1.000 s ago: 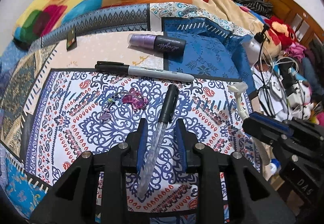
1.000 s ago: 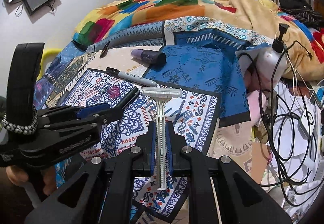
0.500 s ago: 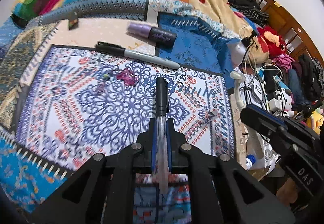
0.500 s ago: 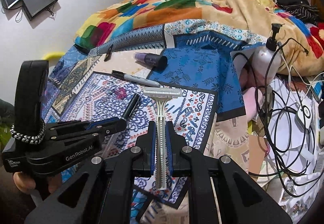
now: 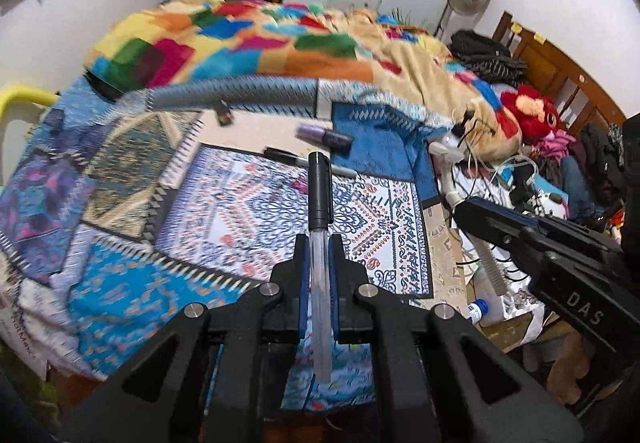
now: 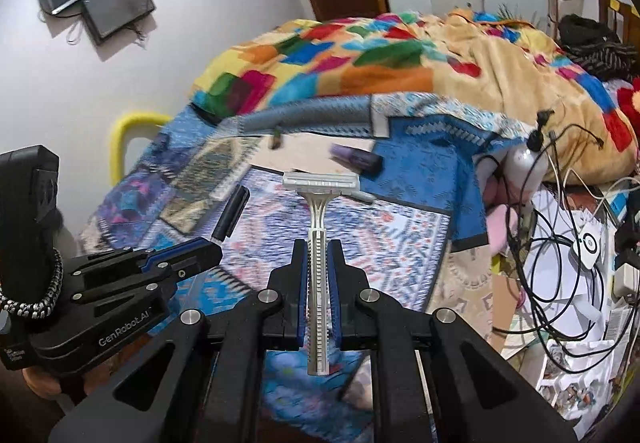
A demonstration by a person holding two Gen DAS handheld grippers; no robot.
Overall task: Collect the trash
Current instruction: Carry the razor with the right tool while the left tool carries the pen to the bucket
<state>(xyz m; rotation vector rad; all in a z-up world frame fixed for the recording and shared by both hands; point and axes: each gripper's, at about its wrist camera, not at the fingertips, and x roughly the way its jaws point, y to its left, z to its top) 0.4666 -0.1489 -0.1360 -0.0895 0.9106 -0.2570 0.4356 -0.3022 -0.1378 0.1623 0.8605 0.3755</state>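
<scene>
My left gripper (image 5: 320, 247) is shut on a pen (image 5: 320, 203) with a clear barrel and a black cap, held above the patterned bed cloth (image 5: 376, 227). My right gripper (image 6: 318, 249) is shut on a white disposable razor (image 6: 319, 203), head pointing forward, also lifted off the bed. The left gripper with the pen shows at the left of the right wrist view (image 6: 188, 257). A grey marker (image 5: 288, 156) and a purple tube with a black cap (image 5: 324, 135) lie on the bed beyond.
A colourful blanket (image 5: 280, 47) is piled at the back of the bed. A spray bottle (image 6: 524, 163), tangled cables (image 6: 560, 243) and papers crowd the right side. A small dark packet (image 5: 224, 117) lies near the far bed edge. A yellow chair (image 6: 132, 127) stands at the left.
My left gripper closed on the pen and lifted it off the bed. Both grippers have risen and pulled back from the bed, the right one still holding the razor.
</scene>
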